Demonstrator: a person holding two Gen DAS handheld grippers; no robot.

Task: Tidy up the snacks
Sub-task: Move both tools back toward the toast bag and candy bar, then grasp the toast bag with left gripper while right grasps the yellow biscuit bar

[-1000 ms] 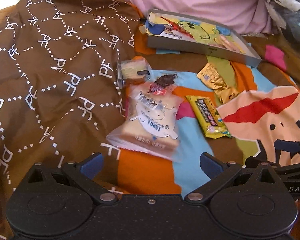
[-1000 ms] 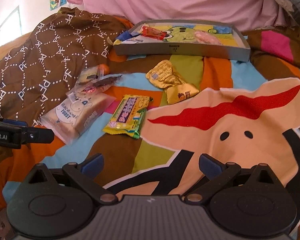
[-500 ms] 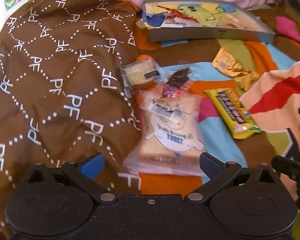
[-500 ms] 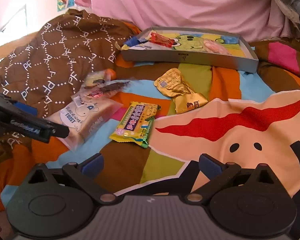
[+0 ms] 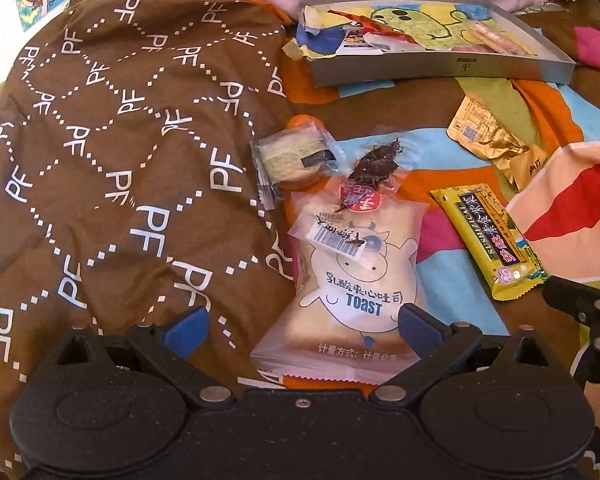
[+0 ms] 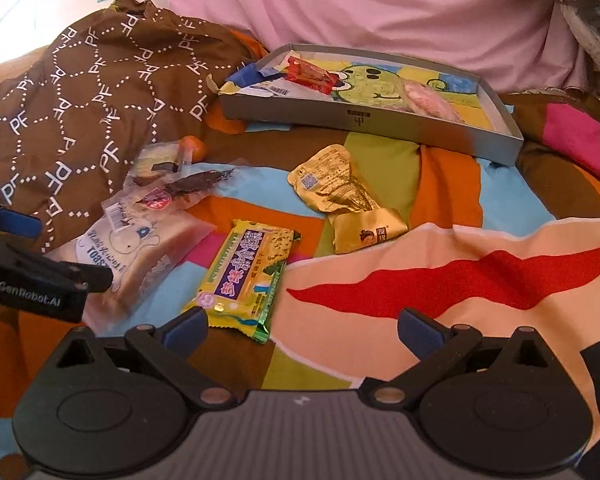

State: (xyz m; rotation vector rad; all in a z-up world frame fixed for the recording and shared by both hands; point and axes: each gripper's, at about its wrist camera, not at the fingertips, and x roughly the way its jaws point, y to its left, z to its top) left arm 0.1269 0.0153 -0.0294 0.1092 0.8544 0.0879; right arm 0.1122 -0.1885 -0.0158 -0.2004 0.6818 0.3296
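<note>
Both fingers of the left gripper (image 5: 302,330) are spread wide apart, and nothing is between them but the bottom end of the toast packet (image 5: 350,300). A second ago that packet lay well ahead of the fingers. Now the gripper has come in close and one blue fingertip (image 5: 418,326) is right at the packet's right edge, while the other sits out over the brown quilt (image 5: 112,152). So I think the toast is the next snack to be picked up, though it is not held yet.

Just past the toast, on top of its far end, lies a clear packet of dark dried snack (image 5: 370,172). A small wrapped cake (image 5: 294,156) is ahead and a little to the left. The yellow bar (image 5: 488,240) is off to the right of the fingers.

Fingers of the right gripper (image 6: 302,330) are wide open too and hold nothing. That gripper has moved nearer to the yellow bar (image 6: 246,274), which now lies just ahead of its left finger. The gold pouch (image 6: 346,196) is farther ahead.

Far ahead of both sits the grey tray (image 6: 400,126), with a red packet (image 6: 310,74) and a few other snacks already in it. Five snacks are not in the tray yet, so the tidying is partly done.
</note>
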